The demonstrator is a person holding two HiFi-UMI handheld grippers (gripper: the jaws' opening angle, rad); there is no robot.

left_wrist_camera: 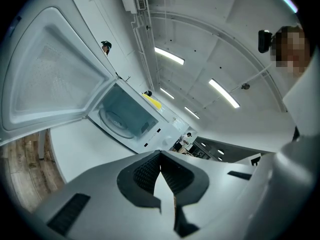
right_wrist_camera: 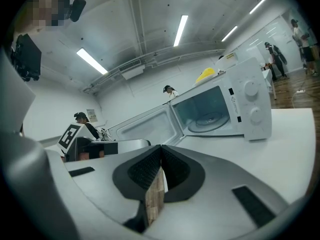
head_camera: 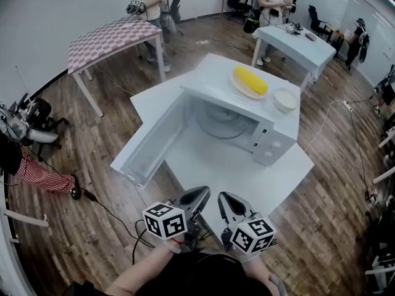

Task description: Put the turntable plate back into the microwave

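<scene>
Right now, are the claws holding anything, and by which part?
Nothing is held. The left claw and the right claw are both shut and empty, in front of the open microwave.

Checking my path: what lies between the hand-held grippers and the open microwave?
Nothing: the head view shows only bare table between the left hand-held gripper, the right hand-held gripper and the microwave.

Glossy clear glass turntable plate (head_camera: 217, 122) in smooth white microwave (head_camera: 274, 142); matt white table (head_camera: 247, 177); wood-grain plank floor (head_camera: 86, 159), slight sheen; checked cloth (head_camera: 108, 36) draped beyond table's far-left corner.
</scene>
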